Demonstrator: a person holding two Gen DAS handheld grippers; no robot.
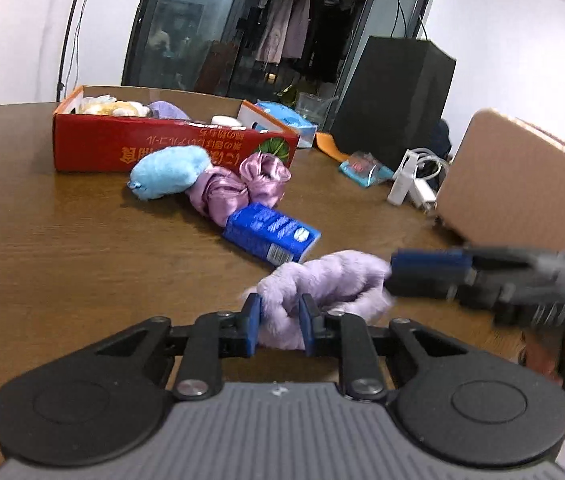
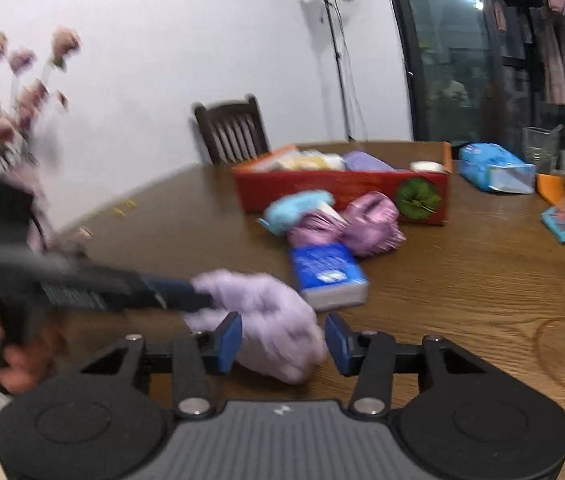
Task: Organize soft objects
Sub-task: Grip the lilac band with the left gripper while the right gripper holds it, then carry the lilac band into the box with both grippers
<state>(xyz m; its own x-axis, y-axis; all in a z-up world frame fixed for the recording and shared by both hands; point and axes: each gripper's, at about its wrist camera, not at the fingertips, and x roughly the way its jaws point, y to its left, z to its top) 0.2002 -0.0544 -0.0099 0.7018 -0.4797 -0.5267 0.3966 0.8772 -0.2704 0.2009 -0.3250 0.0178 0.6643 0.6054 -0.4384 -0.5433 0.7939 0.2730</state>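
Note:
A fluffy lilac scrunchie (image 1: 322,284) lies on the wooden table; my left gripper (image 1: 280,326) is shut on its near end. My right gripper (image 2: 282,342) is open around the same scrunchie (image 2: 266,312), its fingers on either side and not touching. In the left wrist view its jaws (image 1: 426,276) reach the scrunchie from the right. Farther back lie a blue plush (image 1: 166,172), a pink satin scrunchie (image 1: 238,186) and a blue tissue pack (image 1: 270,234). A red cardboard box (image 1: 122,148) behind them holds several soft items.
A tan box (image 1: 518,184) stands at the right, with white chargers (image 1: 406,178) and a small blue packet (image 1: 362,170) beside it. A blue wipes pack (image 2: 494,168), a glass (image 2: 540,146) and a black bag (image 1: 394,96) stand at the back. A chair (image 2: 234,128) is behind the table.

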